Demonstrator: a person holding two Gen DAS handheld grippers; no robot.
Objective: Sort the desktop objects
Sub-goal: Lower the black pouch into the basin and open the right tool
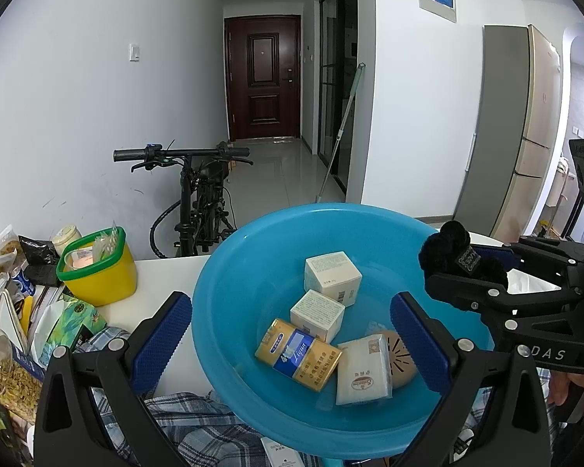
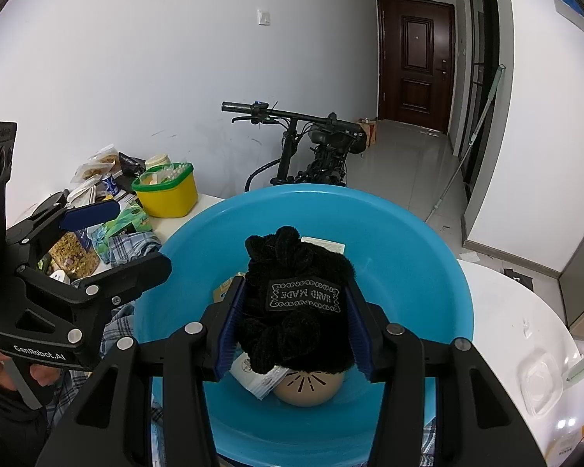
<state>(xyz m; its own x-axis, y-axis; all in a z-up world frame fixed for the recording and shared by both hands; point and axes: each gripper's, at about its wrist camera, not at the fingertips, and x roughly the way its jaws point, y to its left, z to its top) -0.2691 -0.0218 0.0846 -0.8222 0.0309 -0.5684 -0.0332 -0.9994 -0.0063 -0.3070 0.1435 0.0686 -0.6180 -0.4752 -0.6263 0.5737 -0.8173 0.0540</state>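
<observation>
A blue plastic basin (image 1: pixel 229 284) stands on the white table and holds two white boxes (image 1: pixel 333 278), a gold and blue pack (image 1: pixel 298 354), a white tissue pack (image 1: pixel 364 369) and a tan round object (image 1: pixel 403 358). My right gripper (image 2: pixel 294 321) is shut on a black knitted item (image 2: pixel 296 311) with a "HAND MADE" label, held above the basin (image 2: pixel 428 257); this item also shows in the left wrist view (image 1: pixel 459 257). My left gripper (image 1: pixel 292 346) is open, its fingers astride the basin's near rim, holding nothing.
A yellow tub with a green rim (image 1: pixel 97 272) stands at the left beside snack bags (image 1: pixel 4 257) and a green patterned packet (image 1: pixel 76 321). A plaid cloth (image 1: pixel 183 424) lies under the basin. A clear plastic lid (image 2: pixel 541 385) lies at the right. A bicycle (image 1: pixel 198 194) stands behind the table.
</observation>
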